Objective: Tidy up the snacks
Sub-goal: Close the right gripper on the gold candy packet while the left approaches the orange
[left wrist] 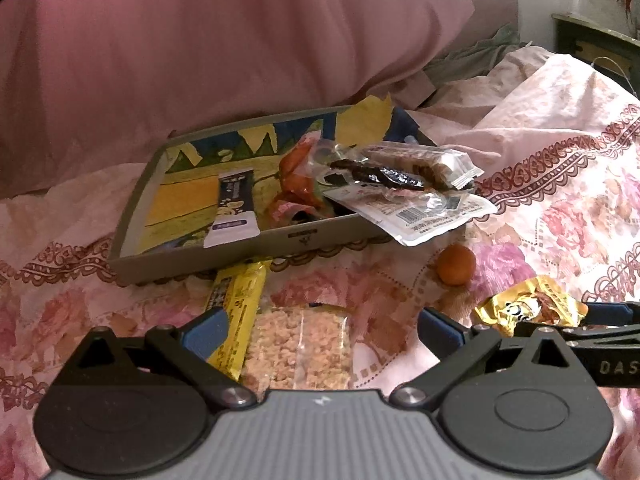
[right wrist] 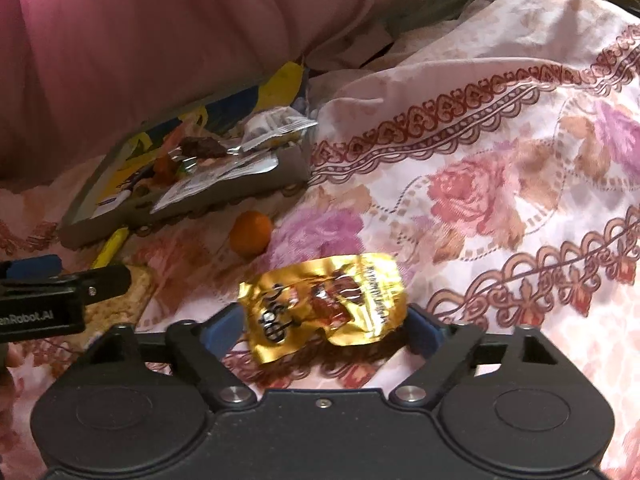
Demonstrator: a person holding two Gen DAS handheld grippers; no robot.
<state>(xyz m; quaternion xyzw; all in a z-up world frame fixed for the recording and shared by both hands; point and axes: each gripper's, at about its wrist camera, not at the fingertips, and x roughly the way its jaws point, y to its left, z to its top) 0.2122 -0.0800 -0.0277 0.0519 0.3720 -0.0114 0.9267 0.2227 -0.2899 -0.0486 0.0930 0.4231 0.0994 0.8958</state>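
A grey tray (left wrist: 224, 249) with a painted bottom lies on the floral bedspread and holds several snack packs. It also shows in the right wrist view (right wrist: 292, 168). My left gripper (left wrist: 322, 328) is open over a clear pack of crumbly bars (left wrist: 298, 348) and a yellow bar (left wrist: 236, 312) in front of the tray. My right gripper (right wrist: 320, 330) is open, with a gold wrapper (right wrist: 324, 300) lying between its fingers. The same gold wrapper (left wrist: 528, 306) shows in the left wrist view. A small orange ball snack (left wrist: 456, 265) lies loose on the bed.
A large pink pillow (left wrist: 200, 40) rises right behind the tray. A white flat pack (left wrist: 420, 216) hangs over the tray's near right rim. A dark cabinet (left wrist: 600, 48) stands at the far right. The orange ball (right wrist: 251, 233) lies between tray and gold wrapper.
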